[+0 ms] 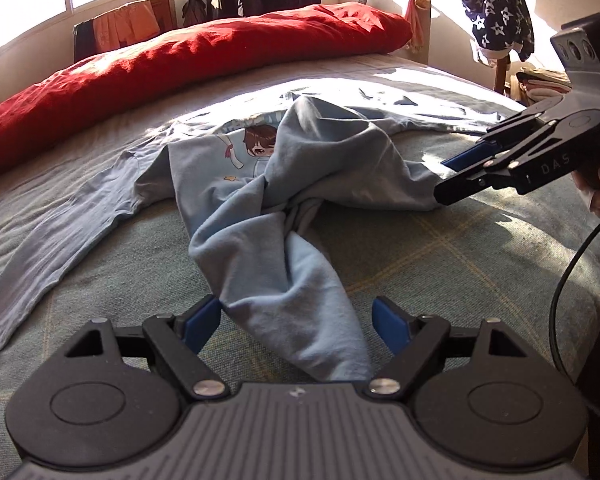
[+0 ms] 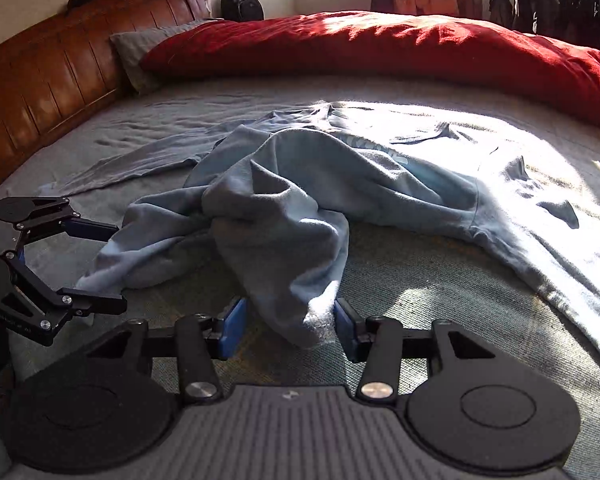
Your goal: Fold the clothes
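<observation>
- Lying crumpled mid-frame on the bed (image 1: 480,264), the blue shirt (image 1: 260,208) has one sleeve (image 1: 60,224) stretched to the left edge of the left view.
- Left gripper (image 1: 296,324), bottom centre of its own view: jaws wide open, a lobe of shirt hem lying between the blue pads (image 1: 202,322), not pinched.
- Right gripper (image 2: 290,326), bottom centre of its view: jaws open likewise, a hem corner between them, not clamped.
- Red duvet (image 1: 188,56) runs across the upper frame; a wooden headboard (image 2: 48,72) shows upper left of the right view.
</observation>
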Tool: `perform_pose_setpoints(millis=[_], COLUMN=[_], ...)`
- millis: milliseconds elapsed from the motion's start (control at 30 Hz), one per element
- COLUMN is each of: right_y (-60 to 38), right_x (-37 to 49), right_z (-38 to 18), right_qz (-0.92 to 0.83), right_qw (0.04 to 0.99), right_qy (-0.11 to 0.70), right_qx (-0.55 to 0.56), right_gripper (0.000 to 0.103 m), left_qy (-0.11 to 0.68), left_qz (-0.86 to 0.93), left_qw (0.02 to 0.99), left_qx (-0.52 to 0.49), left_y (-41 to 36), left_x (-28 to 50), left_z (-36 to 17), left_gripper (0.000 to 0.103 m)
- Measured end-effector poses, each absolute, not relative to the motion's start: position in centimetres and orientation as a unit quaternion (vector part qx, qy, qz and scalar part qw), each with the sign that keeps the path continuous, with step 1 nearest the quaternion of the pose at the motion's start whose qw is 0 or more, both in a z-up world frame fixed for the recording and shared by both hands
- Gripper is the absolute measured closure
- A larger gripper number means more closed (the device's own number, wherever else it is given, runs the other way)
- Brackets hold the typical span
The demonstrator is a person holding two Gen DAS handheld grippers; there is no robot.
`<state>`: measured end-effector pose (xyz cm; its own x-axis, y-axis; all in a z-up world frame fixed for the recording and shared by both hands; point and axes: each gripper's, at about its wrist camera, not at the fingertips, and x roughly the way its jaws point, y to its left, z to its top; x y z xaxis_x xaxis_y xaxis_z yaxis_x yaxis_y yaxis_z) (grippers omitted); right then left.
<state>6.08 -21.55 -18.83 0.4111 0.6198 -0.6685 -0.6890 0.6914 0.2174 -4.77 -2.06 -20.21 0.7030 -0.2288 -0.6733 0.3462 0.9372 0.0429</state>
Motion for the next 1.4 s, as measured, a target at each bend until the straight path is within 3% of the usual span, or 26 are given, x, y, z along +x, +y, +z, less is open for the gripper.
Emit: perform_pose_setpoints(millis=[200,533,1100,1133,1200,1233,1267,1300,1367,1400], right_y=[-24.6,-28.1,-25.3,-25.0,-24.4,-24.1,-23.9,-23.9,-24.2,-24.4], right_x=[2.3,-0.8,7.8,8.1,8.6,8.8,9.0,9.0,8.8,8.6], right_z=[-17.1,-16.8,-21.7,-21.9,-22.1,-22.2,-22.3,-22.2,-21.8,-21.5], right_qz=[0.382,0.352,0.363,0.365,0.368,0.370,0.372,0.374,0.378,0.382], right_qw=[0.848,0.856,0.828,0.826,0.825,0.824,0.822,0.821,0.821,0.821], right_qy=[0.366,0.368,0.390,0.391,0.395,0.398,0.401,0.401,0.398,0.396], right_qx=[0.007,0.088,0.174,0.175,0.167,0.161,0.158,0.158,0.156,0.154], right_gripper=[0.050,0.050,0.051,0.052,0.068,0.085,0.095,0.095,0.096,0.096], left_qy=[0.314,0.374,0.388,0.387,0.383,0.377,0.370,0.373,0.381,0.385], left_qz=[-0.133,-0.084,-0.040,-0.043,-0.051,-0.057,-0.063,-0.068,-0.068,-0.064], left_qw=[0.939,0.922,0.901,0.901,0.902,0.904,0.906,0.905,0.904,0.905], left_qx=[0.039,-0.050,-0.188,-0.190,-0.193,-0.195,-0.196,-0.193,-0.182,-0.172], left_y=[-2.5,-2.7,-0.2,-0.1,0.0,0.1,0.1,0.1,-0.2,-0.4], left_x=[-8.5,-8.1,-3.8,-3.6,-3.2,-3.1,-3.1,-2.9,-2.8,-2.7], left_z=[-17.9,-18.3,-21.7,-21.7,-21.7,-21.6,-21.6,-21.6,-21.7,-21.8], left_gripper=[0.020,0.017,0.016,0.016,0.017,0.018,0.026,0.052,0.082,0.082])
